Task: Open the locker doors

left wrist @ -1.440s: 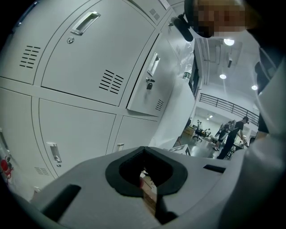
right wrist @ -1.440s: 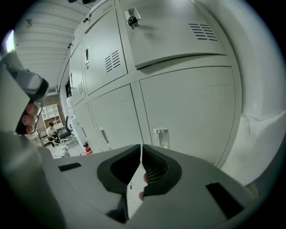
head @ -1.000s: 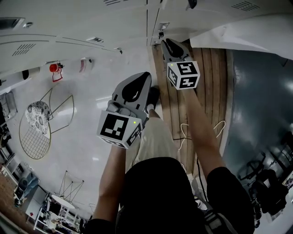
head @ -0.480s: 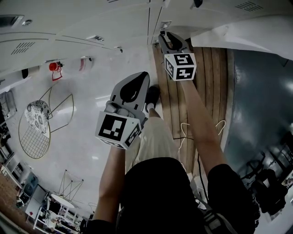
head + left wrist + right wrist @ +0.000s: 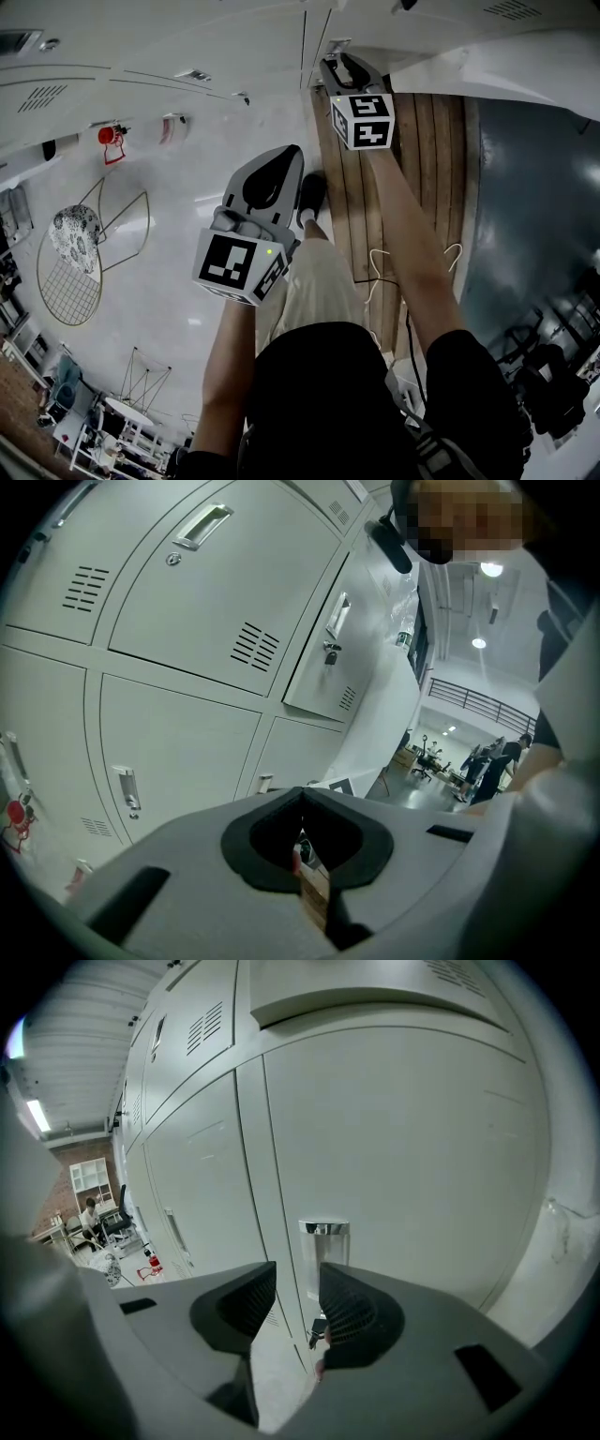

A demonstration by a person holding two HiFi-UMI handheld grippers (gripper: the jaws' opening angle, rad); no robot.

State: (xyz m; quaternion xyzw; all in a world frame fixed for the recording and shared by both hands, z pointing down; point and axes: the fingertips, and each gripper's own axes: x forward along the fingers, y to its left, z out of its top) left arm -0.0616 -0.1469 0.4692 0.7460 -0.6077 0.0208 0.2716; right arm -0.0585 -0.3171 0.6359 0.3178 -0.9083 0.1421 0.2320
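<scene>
As its empty jaws open, the right gripper [image 5: 297, 1299] faces the locker handle [image 5: 324, 1241] just ahead.

A locker area at the edge of a big open workspace: a wall of grey metal lockers [image 5: 187, 621] with vents and handles, a glossy pale floor [image 5: 178, 253], a red fire extinguisher [image 5: 111, 139], people [image 5: 509, 757] among desks farther back, white shelves [image 5: 86, 1177] against a brick wall [image 5: 54, 1206]
</scene>
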